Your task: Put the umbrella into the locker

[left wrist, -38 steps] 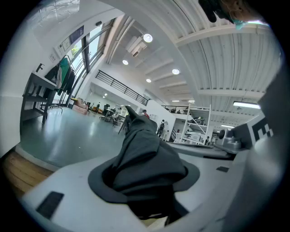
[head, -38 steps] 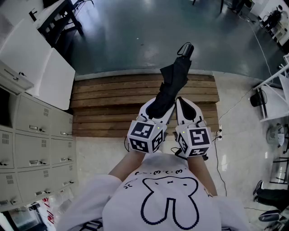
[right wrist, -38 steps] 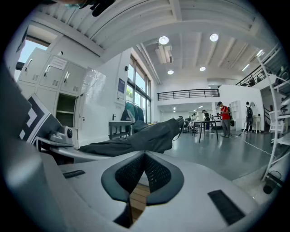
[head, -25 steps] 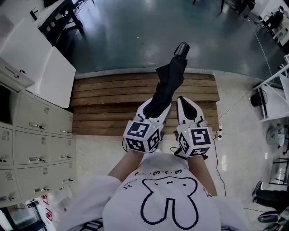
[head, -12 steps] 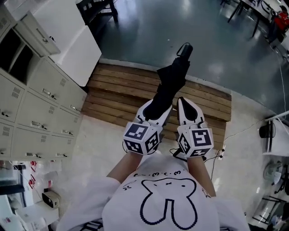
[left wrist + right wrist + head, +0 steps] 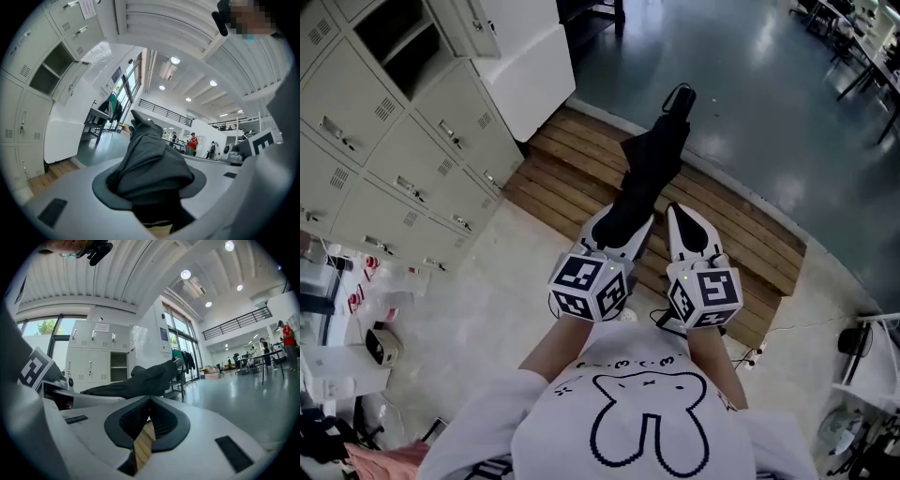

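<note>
A folded black umbrella [image 6: 652, 164] sticks out forward from my left gripper [image 6: 622, 228], which is shut on its lower end. The strap end [image 6: 680, 94] of the umbrella points away from me. In the left gripper view the umbrella [image 6: 150, 154] fills the space between the jaws. My right gripper [image 6: 689, 228] hangs just to the right of it, shut with nothing inside; its pads [image 6: 161, 420] meet at the tip. Grey lockers [image 6: 389, 159] stand at the upper left, one compartment [image 6: 394, 47] open. That open compartment [image 6: 118, 366] also shows in the right gripper view.
A wooden slat platform [image 6: 741, 225] lies under the grippers, a dark shiny floor [image 6: 769, 84] beyond it. A white cabinet [image 6: 525, 66] stands beside the lockers. Boxes and clutter [image 6: 356, 347] sit at the lower left, a cable [image 6: 787, 328] at the right.
The whole view has swung left: the lockers have moved from the left edge further into view, and their open compartment now shows. Both grippers keep their pose, the umbrella still held.
</note>
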The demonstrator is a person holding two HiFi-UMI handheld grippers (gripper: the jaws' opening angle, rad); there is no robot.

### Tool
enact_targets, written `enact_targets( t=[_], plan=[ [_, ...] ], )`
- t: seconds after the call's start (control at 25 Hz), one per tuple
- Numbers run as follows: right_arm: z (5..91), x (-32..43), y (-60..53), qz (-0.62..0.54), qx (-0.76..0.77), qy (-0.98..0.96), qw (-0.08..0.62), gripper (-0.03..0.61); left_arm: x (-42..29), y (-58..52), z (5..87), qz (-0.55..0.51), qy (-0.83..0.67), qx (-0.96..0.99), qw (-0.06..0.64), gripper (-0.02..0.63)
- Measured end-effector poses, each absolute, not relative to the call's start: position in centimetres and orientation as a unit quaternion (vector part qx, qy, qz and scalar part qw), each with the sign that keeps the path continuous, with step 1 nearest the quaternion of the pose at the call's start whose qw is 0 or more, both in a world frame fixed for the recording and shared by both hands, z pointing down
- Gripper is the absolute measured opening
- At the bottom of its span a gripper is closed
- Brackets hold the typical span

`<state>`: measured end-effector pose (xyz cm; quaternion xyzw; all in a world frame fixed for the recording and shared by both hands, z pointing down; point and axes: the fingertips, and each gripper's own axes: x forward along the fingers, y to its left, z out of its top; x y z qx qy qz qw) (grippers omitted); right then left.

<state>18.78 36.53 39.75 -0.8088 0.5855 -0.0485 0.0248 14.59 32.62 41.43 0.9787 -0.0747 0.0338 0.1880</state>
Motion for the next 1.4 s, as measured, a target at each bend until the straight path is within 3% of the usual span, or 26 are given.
enact_targets(
  t=[0.68, 1.4],
  plan=[
    [38.7, 9.0, 22.8, -0.045, -0.698, 0.715, 0.011, 0.017, 3.7, 20.4, 39.5, -0.006, -0.232, 0.956, 0.178, 0.222],
    [38.6, 2.3, 1.8, -0.028, -0.632, 0.774, -0.010, 0.017, -4.6, -1.1, 39.3, -0.031, -0.329, 0.926, 0.182, 0.222]
  ],
)
